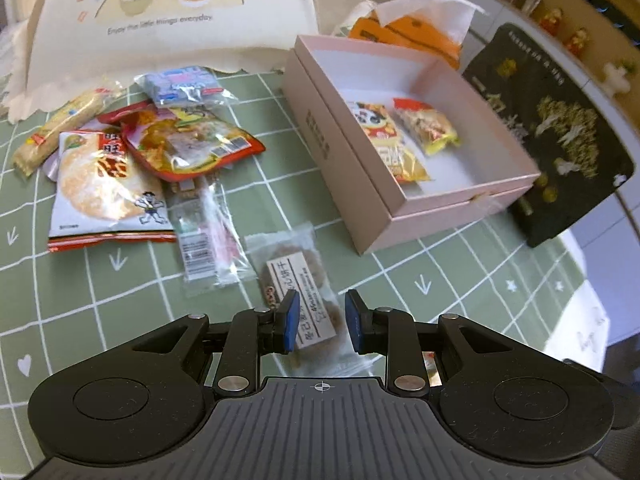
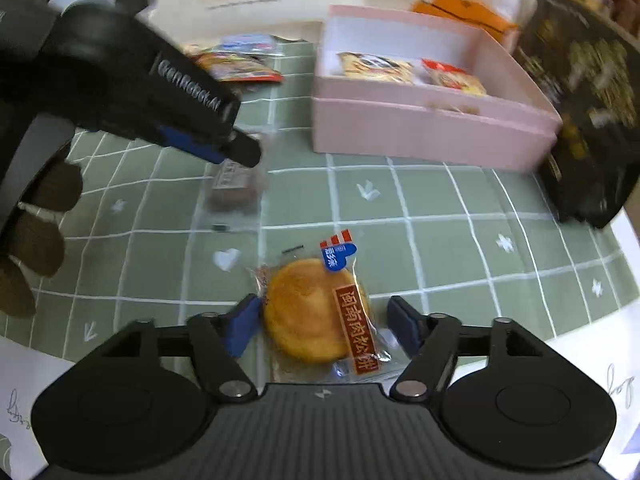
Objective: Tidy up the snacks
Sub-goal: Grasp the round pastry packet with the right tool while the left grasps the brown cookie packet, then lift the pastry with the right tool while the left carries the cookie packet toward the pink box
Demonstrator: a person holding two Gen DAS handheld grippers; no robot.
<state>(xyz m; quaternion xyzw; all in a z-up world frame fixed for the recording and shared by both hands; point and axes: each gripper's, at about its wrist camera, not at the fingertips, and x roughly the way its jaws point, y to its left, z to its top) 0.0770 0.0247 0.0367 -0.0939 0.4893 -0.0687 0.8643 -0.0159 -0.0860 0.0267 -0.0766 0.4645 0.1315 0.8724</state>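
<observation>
A pink box [image 1: 384, 200] stands open on the green grid tablecloth and holds two snack packets [image 1: 394, 142]. It also shows in the right wrist view [image 2: 432, 132]. My left gripper [image 1: 323, 322] is open, its blue pads on either side of a clear packet of brown biscuits [image 1: 298, 280] lying on the cloth. My right gripper [image 2: 324, 326] is open around a round golden pastry in a clear wrapper [image 2: 316, 312]. The left gripper [image 2: 224, 148] shows in the right wrist view over the brown biscuit packet [image 2: 236, 186].
A pile of loose snack packets [image 1: 120, 152] lies left of the box. A cream printed bag [image 1: 168, 12] stands behind them. An orange tissue pack [image 1: 404, 28] and a black gold-printed lid [image 1: 560, 132] lie beside the box. A gloved hand [image 2: 36, 236] is at left.
</observation>
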